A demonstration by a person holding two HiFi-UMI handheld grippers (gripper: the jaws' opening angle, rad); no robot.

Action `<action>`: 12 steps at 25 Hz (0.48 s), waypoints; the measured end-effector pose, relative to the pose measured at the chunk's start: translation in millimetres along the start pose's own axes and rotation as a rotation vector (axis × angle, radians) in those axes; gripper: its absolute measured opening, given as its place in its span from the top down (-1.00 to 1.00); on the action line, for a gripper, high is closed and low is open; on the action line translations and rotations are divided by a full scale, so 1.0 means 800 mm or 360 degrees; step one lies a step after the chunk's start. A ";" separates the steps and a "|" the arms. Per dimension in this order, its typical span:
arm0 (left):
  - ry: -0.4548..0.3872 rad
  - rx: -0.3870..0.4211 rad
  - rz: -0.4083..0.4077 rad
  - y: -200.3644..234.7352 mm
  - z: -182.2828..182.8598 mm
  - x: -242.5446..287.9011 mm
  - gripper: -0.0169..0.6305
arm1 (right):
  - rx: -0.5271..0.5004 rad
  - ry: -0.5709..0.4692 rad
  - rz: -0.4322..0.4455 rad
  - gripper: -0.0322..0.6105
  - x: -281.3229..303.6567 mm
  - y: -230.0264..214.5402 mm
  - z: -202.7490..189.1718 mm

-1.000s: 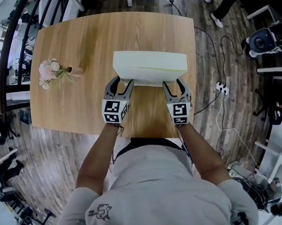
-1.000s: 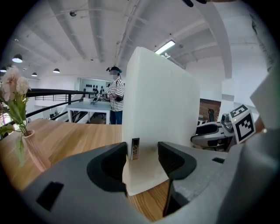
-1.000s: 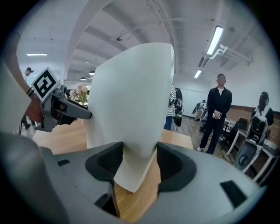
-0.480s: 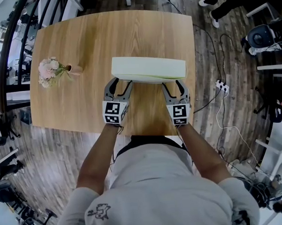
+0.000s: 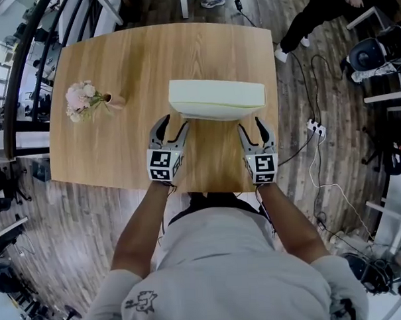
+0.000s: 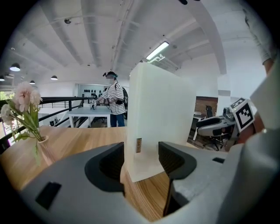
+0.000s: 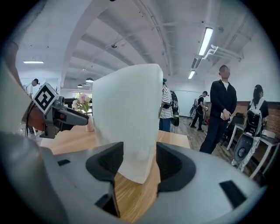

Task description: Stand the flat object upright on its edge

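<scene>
Small vase (image 5: 115, 100) holds pink flowers (image 5: 80, 101), left part of tabletop (image 5: 149, 59). White slab (image 5: 216, 95) upright on long edge, mid-tabletop. 2 tongs open, gripping nothing: left tongs (image 5: 173, 123), right tongs (image 5: 251, 124), just short of slab's near face. Plank floor (image 5: 84, 221), cables (image 5: 316, 157), bystanders (image 7: 223, 109) around

One table (image 5: 120, 153), one pale block (image 5: 216, 97), one vase of flowers (image 5: 92, 101) ahead and left of the left claw (image 5: 172, 126), one power strip (image 5: 314, 125) off to the right of the right claw (image 5: 251, 126). Two claws, one marker cube (image 5: 163, 164) on each, with the right jaws just closed a little and the block's end between them unpinched. At least four people (image 7: 223, 111) counted beyond the right claw.
</scene>
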State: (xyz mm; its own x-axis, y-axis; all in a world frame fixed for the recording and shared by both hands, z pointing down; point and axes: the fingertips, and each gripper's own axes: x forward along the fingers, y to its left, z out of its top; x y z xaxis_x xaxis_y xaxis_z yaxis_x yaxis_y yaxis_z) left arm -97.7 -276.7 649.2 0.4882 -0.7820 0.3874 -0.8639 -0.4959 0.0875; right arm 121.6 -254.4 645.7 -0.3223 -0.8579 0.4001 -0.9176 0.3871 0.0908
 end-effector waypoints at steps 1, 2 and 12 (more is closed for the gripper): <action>-0.0008 -0.0003 -0.0003 0.001 0.003 -0.007 0.22 | 0.0003 -0.0009 -0.0003 0.15 -0.007 0.004 0.004; -0.0016 -0.0005 -0.0008 0.000 0.007 -0.015 0.22 | 0.0002 -0.0023 -0.0007 0.17 -0.014 0.009 0.009; -0.0169 0.0045 -0.0110 -0.028 0.060 -0.112 0.23 | 0.0002 -0.0164 -0.0013 0.46 -0.084 0.062 0.059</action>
State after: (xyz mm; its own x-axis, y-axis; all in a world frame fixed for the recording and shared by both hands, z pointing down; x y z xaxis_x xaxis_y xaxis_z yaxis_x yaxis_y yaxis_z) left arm -116.2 -213.6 568.5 0.5580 -0.7805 0.2818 -0.8247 -0.5592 0.0844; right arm 86.8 -193.5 580.1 -0.3369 -0.8913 0.3035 -0.9206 0.3794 0.0923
